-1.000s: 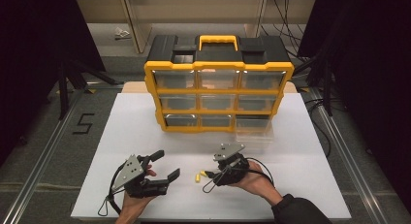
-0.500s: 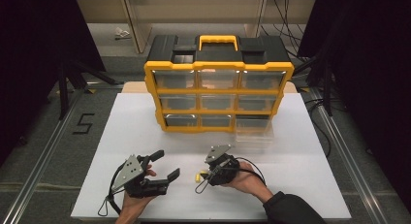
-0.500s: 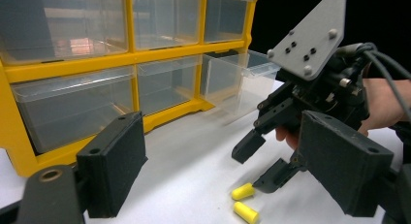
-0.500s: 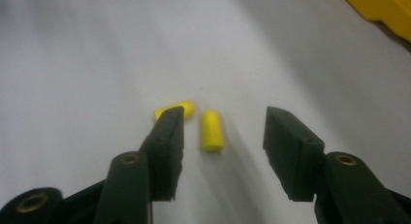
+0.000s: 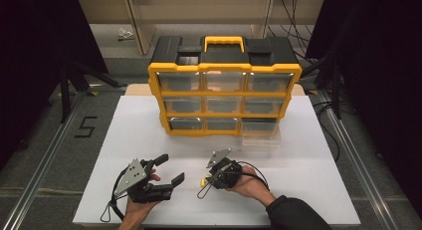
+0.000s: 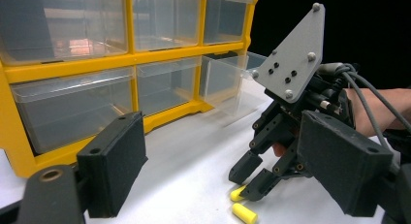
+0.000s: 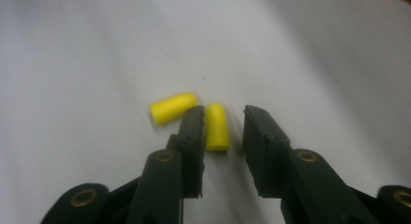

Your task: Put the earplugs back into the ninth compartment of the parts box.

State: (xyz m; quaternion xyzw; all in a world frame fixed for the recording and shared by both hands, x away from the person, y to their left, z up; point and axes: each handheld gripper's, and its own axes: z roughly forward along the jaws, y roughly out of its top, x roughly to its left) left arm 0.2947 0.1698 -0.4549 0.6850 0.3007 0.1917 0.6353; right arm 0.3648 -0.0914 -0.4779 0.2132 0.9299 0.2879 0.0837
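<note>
Right gripper view: right gripper [image 7: 220, 132] jaws, just closing, straddle a yellow foam earplug [image 7: 216, 126] on the white table [image 7: 87, 54]; left pad touching it, right pad apart. Second earplug [image 7: 173, 107] just beside. Left gripper [image 5: 169, 170] rests with jaws wide, nothing between.

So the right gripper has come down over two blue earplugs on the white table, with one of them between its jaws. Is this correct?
Only the colour is wrong: the earplugs are yellow, not blue. The right gripper view shows one earplug between the jaws of the right gripper, which have just been closing but do not yet press on both sides, and the other earplug lying just outside them on the white table.
</note>
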